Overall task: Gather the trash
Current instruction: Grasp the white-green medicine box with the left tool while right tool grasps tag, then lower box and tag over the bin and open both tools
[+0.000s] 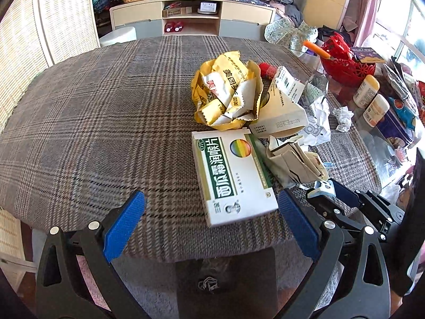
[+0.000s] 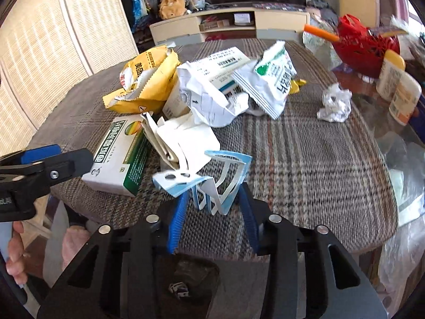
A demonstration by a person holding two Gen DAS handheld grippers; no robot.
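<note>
Right gripper (image 2: 213, 204) has its 2 blue pads clamped on a crumpled blue-and-white cut-out carton (image 2: 212, 180), which sticks up and forward from between the fingertips over the near edge of the plaid-covered table (image 2: 305, 159). Left gripper (image 1: 211, 212) is wide open with nothing between the pads; it hangs above the same near edge. Just ahead of it, slightly toward its right pad, lies a white-and-green medicine box (image 1: 233, 178), flat, not touched. Further ahead of the left gripper is the crumpled yellow paper bag (image 1: 225, 93), and to the right of that a cream carton (image 1: 281, 111) leaning on it, then a folded beige paper wad (image 1: 294, 162) right beside the box. From the right wrist view the rest of the pile sits ahead and left of the held carton: crumpled white printed sheets (image 2: 212, 98) and a white-and-green sachet (image 2: 273, 79) tilted on top of them. A small white paper ball (image 2: 334, 103) lies alone, ahead and to the right, well apart from the pile. Past it, at the far right edge of the table: a red openwork basket (image 2: 366, 47) and 2 pale bottles (image 2: 398, 87), standing upright. A dark bin (image 2: 191, 279) sits below the right gripper, off the table edge, with a scrap inside.
</note>
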